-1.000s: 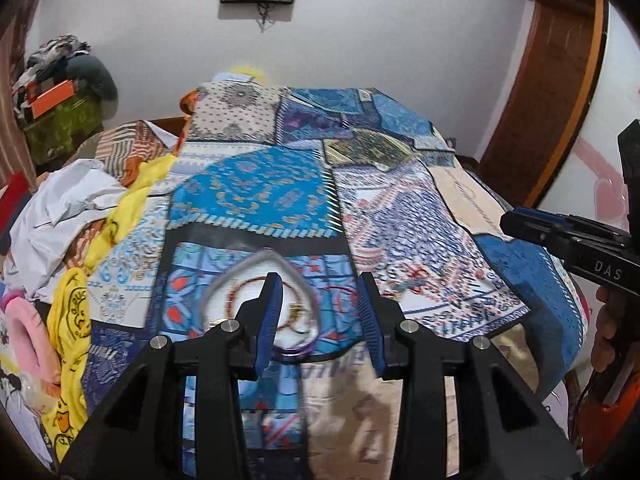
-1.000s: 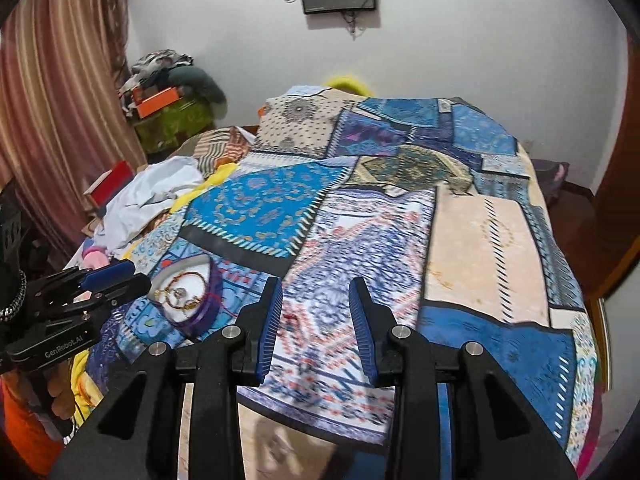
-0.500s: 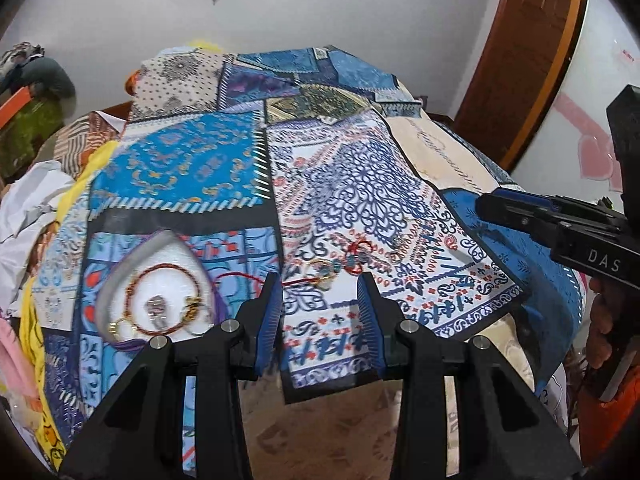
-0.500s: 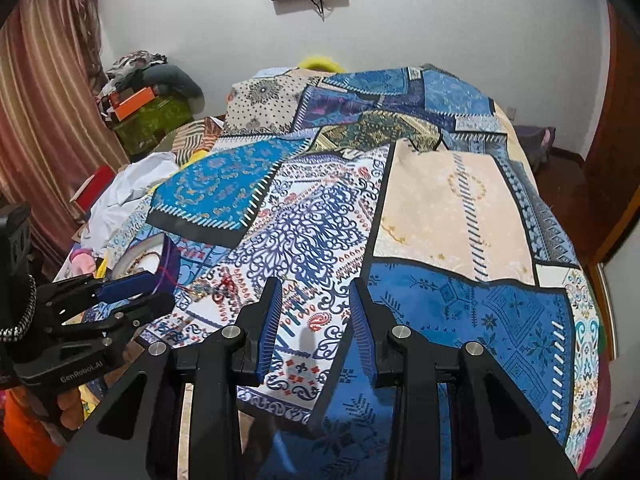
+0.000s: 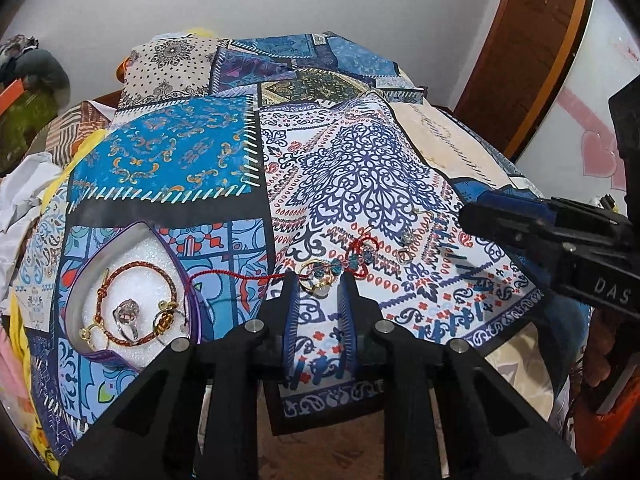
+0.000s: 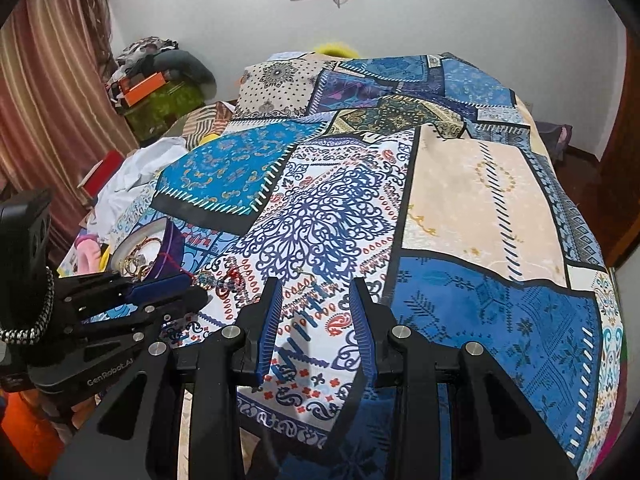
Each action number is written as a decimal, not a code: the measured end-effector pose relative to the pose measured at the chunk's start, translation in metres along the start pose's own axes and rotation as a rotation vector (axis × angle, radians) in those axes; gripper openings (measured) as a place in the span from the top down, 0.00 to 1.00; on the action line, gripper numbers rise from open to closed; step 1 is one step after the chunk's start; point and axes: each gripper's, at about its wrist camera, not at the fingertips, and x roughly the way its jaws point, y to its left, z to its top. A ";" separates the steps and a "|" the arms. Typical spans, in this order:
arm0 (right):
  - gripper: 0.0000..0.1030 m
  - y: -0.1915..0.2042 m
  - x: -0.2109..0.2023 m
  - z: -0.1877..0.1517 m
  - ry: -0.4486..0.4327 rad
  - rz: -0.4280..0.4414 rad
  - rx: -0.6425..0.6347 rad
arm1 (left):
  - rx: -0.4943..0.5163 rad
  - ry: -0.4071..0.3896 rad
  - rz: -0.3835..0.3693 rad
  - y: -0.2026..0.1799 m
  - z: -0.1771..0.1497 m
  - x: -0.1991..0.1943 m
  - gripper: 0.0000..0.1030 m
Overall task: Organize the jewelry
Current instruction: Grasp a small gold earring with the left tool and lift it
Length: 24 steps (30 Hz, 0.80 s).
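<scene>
The left gripper [image 5: 318, 280] is held low over a patchwork bedspread [image 5: 360, 168], its blue-padded jaws set narrowly apart with nothing clasped. A gold ring with blue stones [image 5: 320, 274] is seen just at the fingertips, tied to a red thread [image 5: 240, 275]. To the left, a heart-shaped tray [image 5: 80, 280] is seen holding a braided bracelet [image 5: 136, 268] and a ring [image 5: 128, 312]. The right gripper [image 6: 316, 284] is held wider apart and empty, to the right of the scattered jewelry.
</scene>
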 end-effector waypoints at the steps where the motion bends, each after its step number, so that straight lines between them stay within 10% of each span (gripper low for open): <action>1: 0.70 0.000 0.001 0.001 0.001 0.001 0.000 | 0.001 -0.001 0.000 0.000 0.000 0.001 0.86; 24: 0.70 0.062 0.028 0.006 0.061 0.097 -0.140 | -0.036 -0.023 -0.046 0.019 -0.030 -0.033 0.93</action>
